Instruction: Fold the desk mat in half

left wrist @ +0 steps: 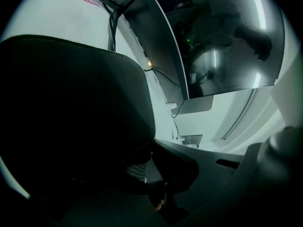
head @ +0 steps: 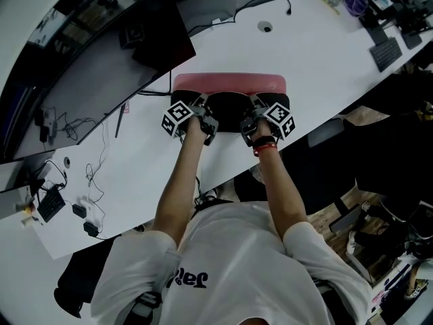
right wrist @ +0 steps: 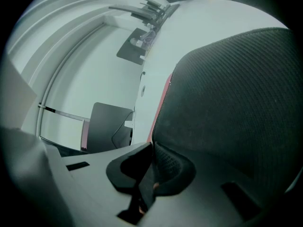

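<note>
The desk mat lies on the white table, its pink top (head: 230,83) showing at the far side and its black underside (head: 229,109) turned up at the near side. My left gripper (head: 204,116) is shut on the raised mat's left corner, and my right gripper (head: 252,116) is shut on its right corner. In the left gripper view the black mat (left wrist: 71,112) fills the left and runs down into the pinched jaws of the left gripper (left wrist: 154,151). In the right gripper view the woven black mat (right wrist: 232,98) fills the right, with a pink edge (right wrist: 166,86), and is clamped in the right gripper (right wrist: 152,148).
A dark monitor (head: 157,31) stands behind the mat at the left, with a grey laptop (head: 211,5) beside it. Cables and small devices (head: 51,205) lie at the table's left end. A cable hole (head: 265,27) and keyboards (head: 385,49) are farther right. The table's front edge (head: 223,171) is near my arms.
</note>
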Tool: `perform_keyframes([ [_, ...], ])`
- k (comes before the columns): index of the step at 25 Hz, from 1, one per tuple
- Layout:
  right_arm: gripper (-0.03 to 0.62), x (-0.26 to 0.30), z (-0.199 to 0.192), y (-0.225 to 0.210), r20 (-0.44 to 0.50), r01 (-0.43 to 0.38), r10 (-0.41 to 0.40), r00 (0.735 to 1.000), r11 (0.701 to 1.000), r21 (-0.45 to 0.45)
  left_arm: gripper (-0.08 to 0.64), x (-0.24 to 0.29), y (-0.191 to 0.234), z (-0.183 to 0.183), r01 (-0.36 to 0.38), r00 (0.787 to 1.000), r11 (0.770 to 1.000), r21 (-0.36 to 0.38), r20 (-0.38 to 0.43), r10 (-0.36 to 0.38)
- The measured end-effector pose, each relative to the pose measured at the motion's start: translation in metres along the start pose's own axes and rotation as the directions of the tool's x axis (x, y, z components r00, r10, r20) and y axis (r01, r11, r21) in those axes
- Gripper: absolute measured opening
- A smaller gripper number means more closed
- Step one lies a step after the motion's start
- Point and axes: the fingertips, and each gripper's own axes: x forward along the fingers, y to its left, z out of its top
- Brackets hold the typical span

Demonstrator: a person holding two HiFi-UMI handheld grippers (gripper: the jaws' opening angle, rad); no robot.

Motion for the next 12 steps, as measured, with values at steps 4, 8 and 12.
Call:
perform_keyframes([
  [4, 0.034, 0.005, 0.004, 0.004, -0.003, -0.006, 0.006, 1.000, 1.000, 0.003, 0.032, 0.006, -0.003, 0.004, 0.002, 1.000, 1.000, 0.002, 0.000, -0.002],
  [8, 0.034, 0.013, 0.009, 0.008, -0.005, -0.015, 0.015, 1.000, 1.000, 0.008, 0.032, 0.014, -0.008, 0.009, 0.008, 1.000, 1.000, 0.011, 0.001, -0.008],
  [12, 0.034, 0.022, 0.014, 0.012, -0.013, -0.020, 0.020, 1.000, 1.000, -0.001, 0.031, 0.022, -0.011, 0.014, 0.014, 1.000, 1.000, 0.007, 0.011, -0.014],
])
